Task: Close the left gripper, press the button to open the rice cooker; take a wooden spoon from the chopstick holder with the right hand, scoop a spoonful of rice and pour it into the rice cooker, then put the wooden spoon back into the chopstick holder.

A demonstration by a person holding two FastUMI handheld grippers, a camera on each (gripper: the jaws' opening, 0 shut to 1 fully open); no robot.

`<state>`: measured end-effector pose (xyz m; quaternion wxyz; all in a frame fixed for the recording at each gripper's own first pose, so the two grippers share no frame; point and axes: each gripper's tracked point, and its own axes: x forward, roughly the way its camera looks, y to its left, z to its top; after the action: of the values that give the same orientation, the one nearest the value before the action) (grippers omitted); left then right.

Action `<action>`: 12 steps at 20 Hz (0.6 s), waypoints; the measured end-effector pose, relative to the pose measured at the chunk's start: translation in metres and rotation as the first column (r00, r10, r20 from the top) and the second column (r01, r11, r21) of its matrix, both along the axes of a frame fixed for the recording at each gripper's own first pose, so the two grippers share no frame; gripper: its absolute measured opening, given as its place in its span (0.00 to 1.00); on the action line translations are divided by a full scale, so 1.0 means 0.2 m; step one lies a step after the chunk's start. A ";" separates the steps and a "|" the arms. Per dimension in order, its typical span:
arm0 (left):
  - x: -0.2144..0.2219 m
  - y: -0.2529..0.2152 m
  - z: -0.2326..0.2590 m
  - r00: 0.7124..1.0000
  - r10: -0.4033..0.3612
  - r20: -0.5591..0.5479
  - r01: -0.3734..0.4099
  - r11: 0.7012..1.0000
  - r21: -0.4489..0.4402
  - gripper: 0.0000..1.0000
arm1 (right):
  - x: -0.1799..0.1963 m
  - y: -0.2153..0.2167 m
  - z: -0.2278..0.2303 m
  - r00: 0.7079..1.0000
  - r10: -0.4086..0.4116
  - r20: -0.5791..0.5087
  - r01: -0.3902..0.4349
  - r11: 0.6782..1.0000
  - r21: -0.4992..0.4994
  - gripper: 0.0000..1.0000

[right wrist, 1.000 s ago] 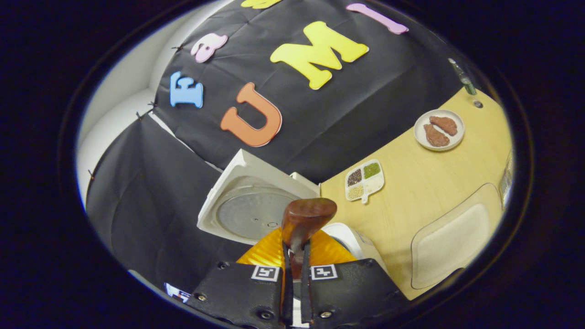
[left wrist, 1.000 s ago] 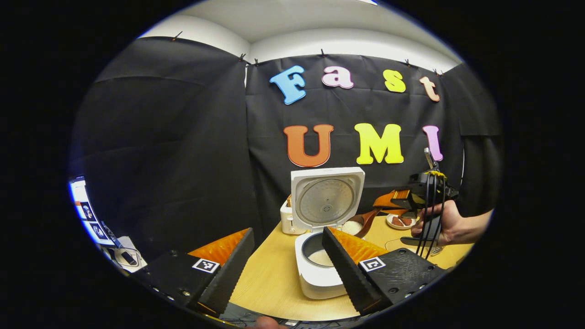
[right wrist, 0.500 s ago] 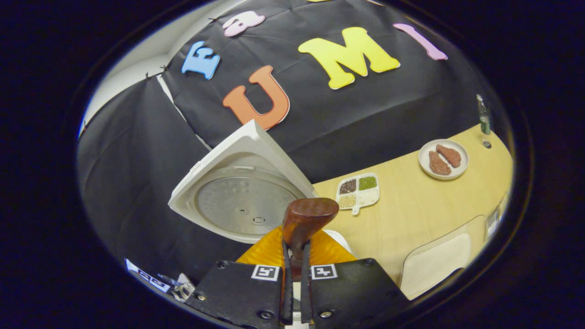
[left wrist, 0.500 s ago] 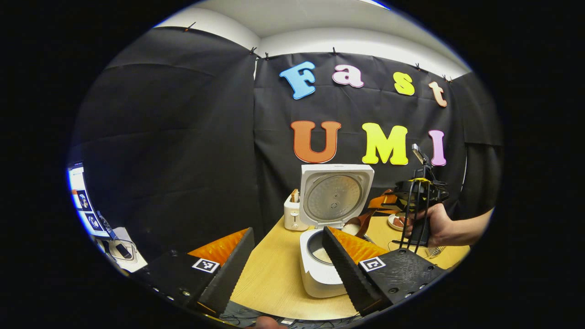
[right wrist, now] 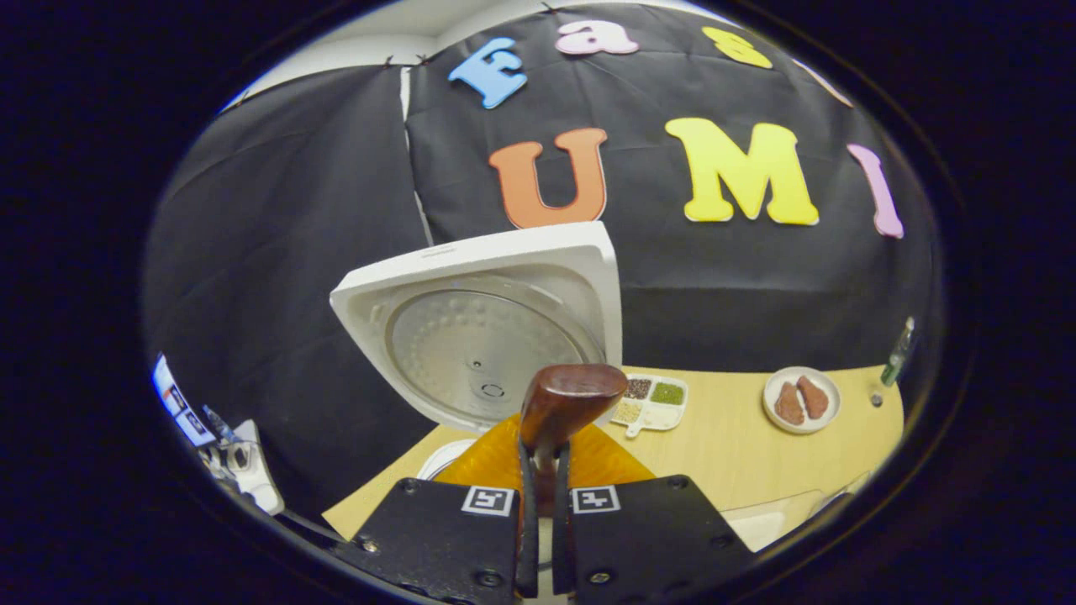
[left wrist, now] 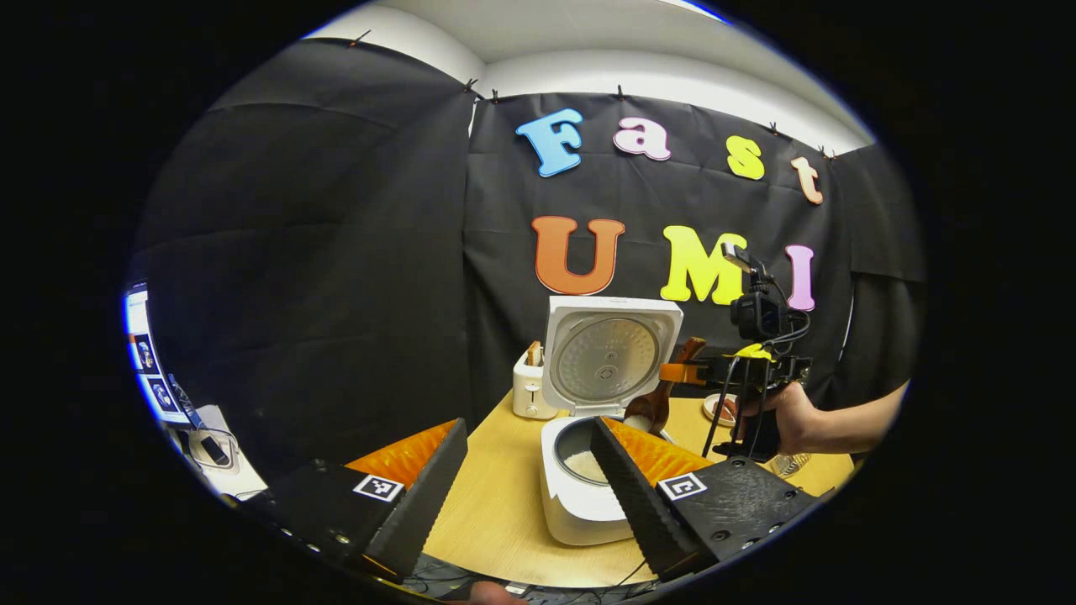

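Observation:
The white rice cooker (left wrist: 580,504) stands on the wooden table with its lid (left wrist: 609,357) raised upright, and white rice (left wrist: 584,462) lies in its pot. My left gripper (left wrist: 528,428) is open and holds nothing, with the cooker seen between its fingers. A hand holds my right gripper (left wrist: 677,374) just right of the lid. It is shut on the dark wooden spoon (left wrist: 654,405), whose bowl hangs tilted down over the pot's right rim. In the right gripper view the spoon's rounded back (right wrist: 567,395) sticks out from the shut gripper (right wrist: 542,458), in front of the lid (right wrist: 487,336).
A white toaster (left wrist: 530,391) stands left of the cooker, at the back. A divided tray of grains (right wrist: 651,399), a plate with brown meat pieces (right wrist: 801,400) and a bottle (right wrist: 898,353) sit farther along the table. A pale rice container (right wrist: 769,525) lies at the near right.
My right gripper has rolled and lifted its rear, tipping the spoon's bowl steeply down over the pot. The rice in the pot looks more heaped. My left gripper has barely moved.

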<state>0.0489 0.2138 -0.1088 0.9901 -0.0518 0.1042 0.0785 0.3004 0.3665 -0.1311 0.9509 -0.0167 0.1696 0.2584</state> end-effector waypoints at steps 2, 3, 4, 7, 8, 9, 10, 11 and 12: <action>0.00 -0.01 -0.01 1.000 -0.004 -0.005 0.004 1.000 -0.008 0.95 | -0.03 0.02 0.03 0.997 0.030 0.068 -0.025 0.996 -0.085 0.12; 0.00 -0.01 -0.02 1.000 -0.007 -0.010 0.007 1.000 -0.015 0.95 | -0.06 0.04 0.04 0.993 0.056 0.104 -0.042 0.991 -0.128 0.12; 0.00 -0.02 -0.04 1.000 -0.012 -0.017 0.011 1.000 -0.023 0.95 | -0.09 0.06 0.06 0.987 0.085 0.137 -0.062 0.984 -0.167 0.12; -0.01 -0.03 -0.06 0.999 -0.016 -0.033 0.015 0.999 -0.033 0.94 | -0.19 0.12 0.10 0.958 0.173 0.229 -0.108 0.956 -0.272 0.12; -0.01 -0.04 -0.06 0.999 -0.019 -0.034 0.017 0.999 -0.035 0.94 | -0.21 0.13 0.12 0.945 0.198 0.261 -0.113 0.945 -0.307 0.11; -0.02 -0.04 -0.06 0.999 -0.021 -0.034 0.020 0.999 -0.036 0.94 | -0.23 0.15 0.14 0.931 0.220 0.290 -0.116 0.934 -0.338 0.12; -0.03 -0.05 -0.06 0.999 -0.023 -0.033 0.022 0.999 -0.039 0.94 | -0.25 0.16 0.14 0.918 0.241 0.315 -0.116 0.923 -0.366 0.12; -0.03 -0.06 -0.06 0.999 -0.025 -0.033 0.024 0.999 -0.044 0.94 | -0.28 0.17 0.16 0.905 0.258 0.338 -0.115 0.914 -0.390 0.12; -0.04 -0.07 -0.07 0.999 -0.027 -0.032 0.026 0.998 -0.052 0.94 | -0.30 0.18 0.17 0.894 0.270 0.358 -0.112 0.908 -0.404 0.12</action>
<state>0.0419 0.1999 -0.1231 0.9875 -0.0745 0.1232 0.0635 0.2411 0.4019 -0.0976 0.9136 -0.2673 0.0119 0.3062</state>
